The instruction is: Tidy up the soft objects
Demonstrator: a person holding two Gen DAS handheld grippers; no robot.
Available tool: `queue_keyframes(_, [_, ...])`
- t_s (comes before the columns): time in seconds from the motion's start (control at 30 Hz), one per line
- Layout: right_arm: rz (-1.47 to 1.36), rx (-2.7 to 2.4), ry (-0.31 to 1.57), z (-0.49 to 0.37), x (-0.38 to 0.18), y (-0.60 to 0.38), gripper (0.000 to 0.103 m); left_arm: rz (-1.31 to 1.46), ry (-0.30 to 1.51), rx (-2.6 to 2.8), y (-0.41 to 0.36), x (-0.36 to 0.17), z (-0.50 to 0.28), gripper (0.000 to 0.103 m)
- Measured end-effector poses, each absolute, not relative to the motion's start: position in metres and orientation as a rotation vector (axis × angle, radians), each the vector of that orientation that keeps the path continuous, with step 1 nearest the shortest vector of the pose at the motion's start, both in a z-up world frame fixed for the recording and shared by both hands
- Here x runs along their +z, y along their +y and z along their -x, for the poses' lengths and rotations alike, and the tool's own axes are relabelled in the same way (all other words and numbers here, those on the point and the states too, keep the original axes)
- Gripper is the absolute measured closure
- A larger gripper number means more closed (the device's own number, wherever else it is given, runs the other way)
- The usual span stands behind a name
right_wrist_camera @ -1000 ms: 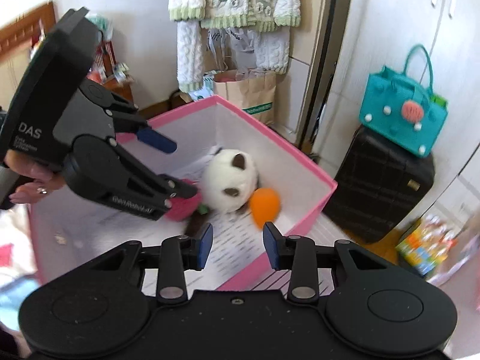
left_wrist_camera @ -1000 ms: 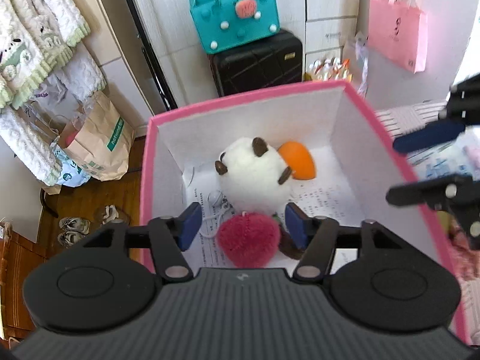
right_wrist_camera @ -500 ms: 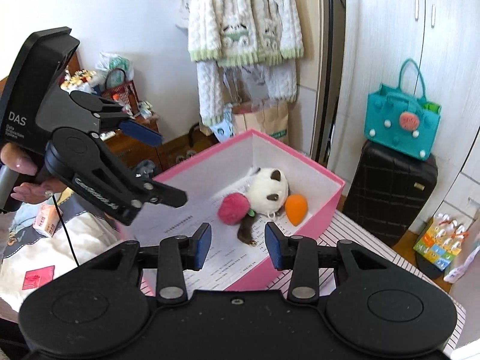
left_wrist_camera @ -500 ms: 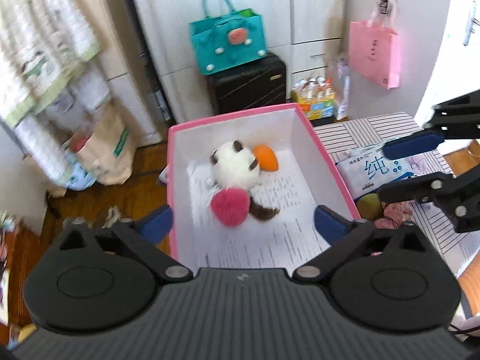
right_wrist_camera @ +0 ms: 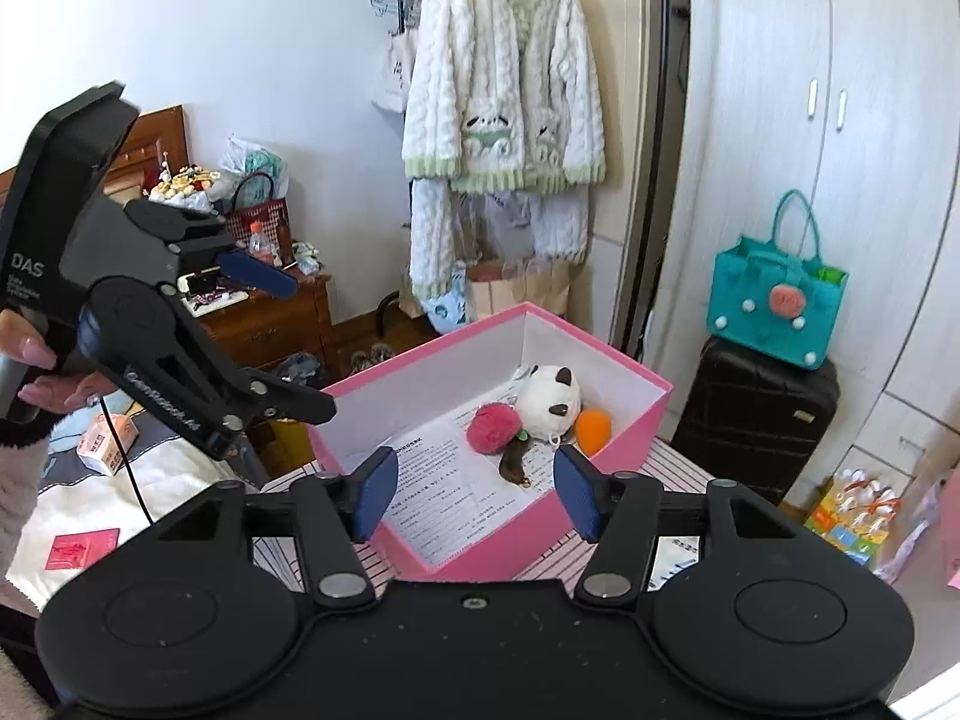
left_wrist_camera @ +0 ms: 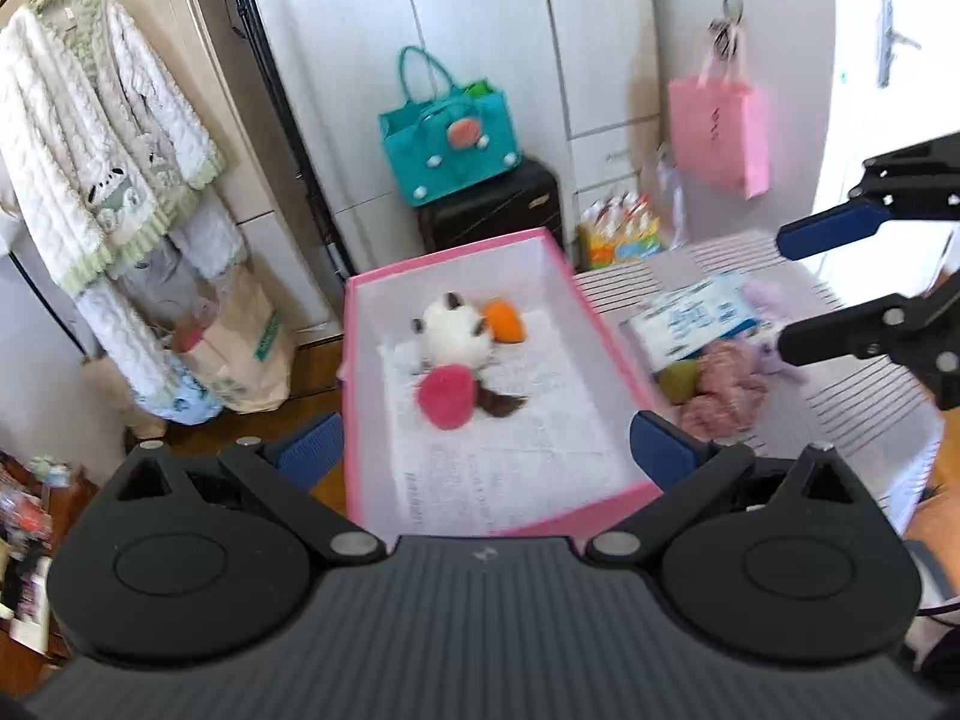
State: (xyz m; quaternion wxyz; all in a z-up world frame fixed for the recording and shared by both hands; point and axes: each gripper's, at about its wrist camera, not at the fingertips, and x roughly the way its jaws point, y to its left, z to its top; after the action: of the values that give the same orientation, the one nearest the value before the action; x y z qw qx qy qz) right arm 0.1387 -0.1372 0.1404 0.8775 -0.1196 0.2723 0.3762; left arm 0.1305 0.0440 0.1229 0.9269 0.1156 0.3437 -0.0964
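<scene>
Left tongs (left_wrist_camera: pixel 486 441): spread as wide as they go, blue pads either side of the near end of the pink box (left_wrist_camera: pixel 354 396), touching nothing, nothing held. A hand (right_wrist_camera: pixel 36 360) grips the handle at the far left of the right wrist view, partly cut by the frame edge.

Inside the box, far end: white plush with dark ears (left_wrist_camera: pixel 450 327), orange plush (left_wrist_camera: pixel 505 321) just right of it and touching, pink pompom (left_wrist_camera: pixel 445 396) nearer, against the white one. A brown furry piece (left_wrist_camera: pixel 498 401) sticks out beside the pompom; cannot tell what it belongs to. Printed paper (left_wrist_camera: pixel 516 450) lines the box floor.

Right of the box, on the striped table (left_wrist_camera: pixel 852 396): heap of soft things (left_wrist_camera: pixel 726 381), pinkish knit, a green lump, something lilac – blurred, shapes hard to make out. Tissue pack (left_wrist_camera: pixel 690 318) just beyond the heap.

Right tongs (right_wrist_camera: pixel 476 492): jaws opening, about halfway apart, empty, over the near right corner of the box
</scene>
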Motion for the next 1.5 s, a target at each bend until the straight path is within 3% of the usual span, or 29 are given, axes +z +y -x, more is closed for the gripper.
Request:
queue_keyframes(0.47, [0.227,0.665,0.582,-0.076,0.102,-0.198,0.014,-0.181,0.613,-0.294,0.005,0.074,-0.075,0.003])
queue_keyframes(0.7, [0.212,0.626,0.591,-0.068,0.059,-0.231,0.013,-0.154,0.506,-0.309,-0.020,0.031,-0.068,0.002])
queue_keyframes(1.13, [0.124,0.600,0.608,-0.098,-0.022,-0.278,0.013,-0.119,0.543,-0.333,-0.092,-0.017,-0.092,0.002])
queue_keyframes(1.5, [0.135,0.524,0.614,-0.129,-0.029,-0.319,0.014,-0.215,0.533,-0.227,-0.162,-0.052,-0.140,0.007])
